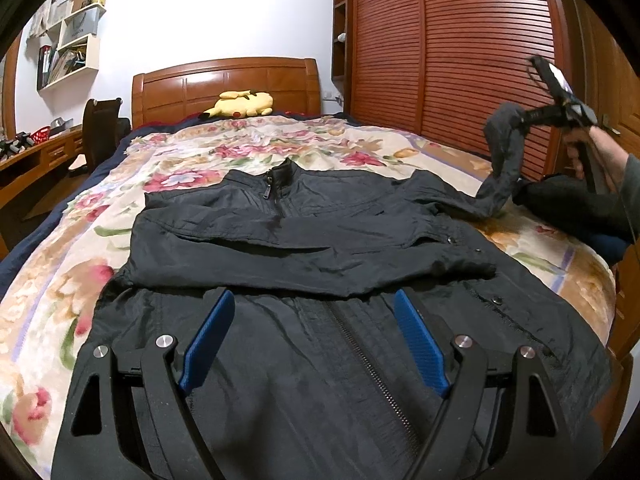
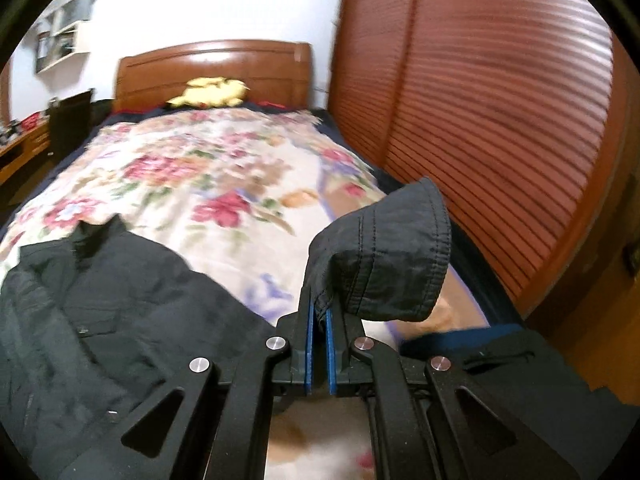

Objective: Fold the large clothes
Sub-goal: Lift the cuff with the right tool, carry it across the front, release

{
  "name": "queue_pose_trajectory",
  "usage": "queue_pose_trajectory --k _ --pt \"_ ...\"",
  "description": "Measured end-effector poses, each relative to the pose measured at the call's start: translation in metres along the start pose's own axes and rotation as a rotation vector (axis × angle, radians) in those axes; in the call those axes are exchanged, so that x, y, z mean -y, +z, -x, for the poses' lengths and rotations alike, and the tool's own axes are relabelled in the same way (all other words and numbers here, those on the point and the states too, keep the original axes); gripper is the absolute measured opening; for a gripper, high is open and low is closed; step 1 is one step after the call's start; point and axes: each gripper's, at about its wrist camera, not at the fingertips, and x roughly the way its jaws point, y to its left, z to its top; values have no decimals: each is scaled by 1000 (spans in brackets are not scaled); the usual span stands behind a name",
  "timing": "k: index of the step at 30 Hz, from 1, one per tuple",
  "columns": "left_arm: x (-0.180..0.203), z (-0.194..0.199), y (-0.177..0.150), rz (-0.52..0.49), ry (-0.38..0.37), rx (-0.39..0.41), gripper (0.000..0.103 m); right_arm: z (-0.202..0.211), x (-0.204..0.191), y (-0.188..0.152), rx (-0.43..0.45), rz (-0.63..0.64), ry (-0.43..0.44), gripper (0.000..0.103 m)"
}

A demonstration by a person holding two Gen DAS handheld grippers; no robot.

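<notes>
A black zip jacket (image 1: 304, 240) lies flat, front up, on the floral bed cover, collar toward the headboard. One sleeve (image 1: 320, 264) is folded across its chest. My left gripper (image 1: 314, 304) is open and empty, low over the jacket's lower front. My right gripper (image 2: 319, 308) is shut on the cuff (image 2: 384, 264) of the other sleeve and holds it up off the bed at the right side. In the left wrist view that raised sleeve (image 1: 500, 160) hangs from the right gripper (image 1: 524, 118). The jacket body shows at lower left of the right wrist view (image 2: 100, 320).
A floral bed cover (image 1: 192, 160) spreads over the bed. A yellow plush toy (image 1: 240, 104) lies by the wooden headboard (image 1: 224, 84). A slatted wooden wardrobe (image 1: 460, 60) stands close along the right. A desk and chair (image 1: 96, 128) are at left.
</notes>
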Motion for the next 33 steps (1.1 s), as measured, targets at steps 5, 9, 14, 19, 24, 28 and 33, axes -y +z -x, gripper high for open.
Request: queue_pose_trajectory --k 5,9,14,19,24,28,33 --pt "-6 7 0 6 7 9 83 27 -41 4 51 78 63 5" --pt "-13 11 0 19 9 13 83 46 -70 4 95 123 127 5" --pt "-22 13 1 35 16 15 83 55 -94 -8 120 166 199 5" --pt "-29 16 1 49 25 24 83 45 -103 -18 111 214 247 4" --pt "-33 15 1 56 31 21 83 48 -115 -13 113 238 303 4" --pt "-35 16 2 59 38 26 83 54 -124 -7 135 258 352 4" --pt "-42 20 3 72 53 45 83 66 -135 -6 186 254 446 4"
